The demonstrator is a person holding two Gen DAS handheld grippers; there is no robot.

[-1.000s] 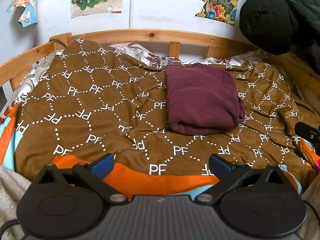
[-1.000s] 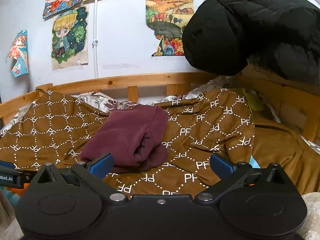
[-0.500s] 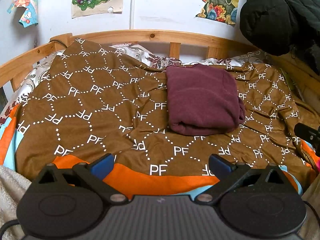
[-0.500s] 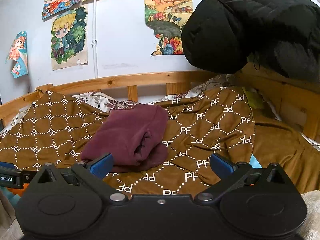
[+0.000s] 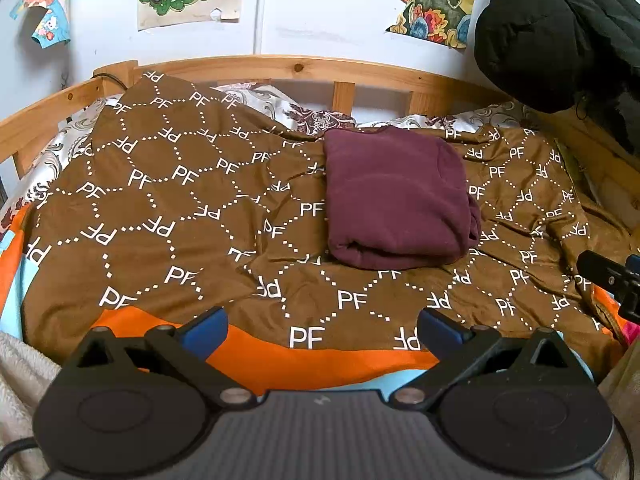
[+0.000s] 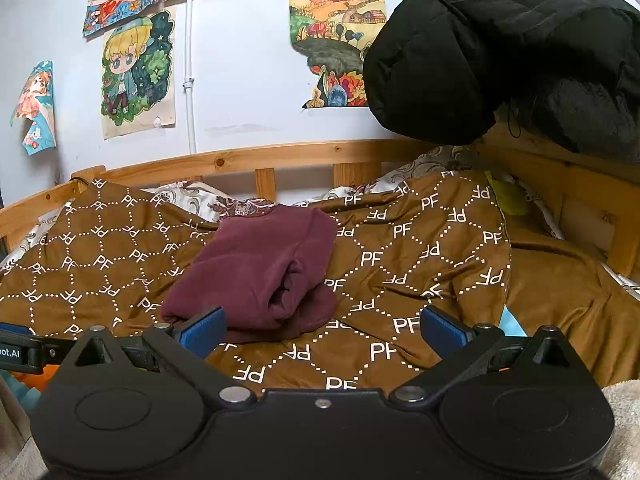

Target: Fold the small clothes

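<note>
A maroon garment [image 5: 396,200] lies folded into a thick rectangle on the brown "PF" patterned bedspread [image 5: 180,208]. It also shows in the right wrist view [image 6: 260,268], with its rolled fold facing the camera. My left gripper [image 5: 320,330] is open and empty, held back at the bed's near edge, well short of the garment. My right gripper [image 6: 322,330] is open and empty, its left finger [image 6: 202,330] just in front of the garment's near corner. The right gripper's tip [image 5: 608,276] shows at the right edge of the left wrist view.
A wooden bed rail [image 5: 304,68] runs along the far side and right side [image 6: 580,184]. A black padded jacket [image 6: 512,48] hangs over the right corner. Posters [image 6: 138,76] are on the white wall. A beige fleece [image 5: 20,364] lies at the near edge.
Both grippers stay open and almost still; the views have shifted only very slightly. The garment has not moved.
</note>
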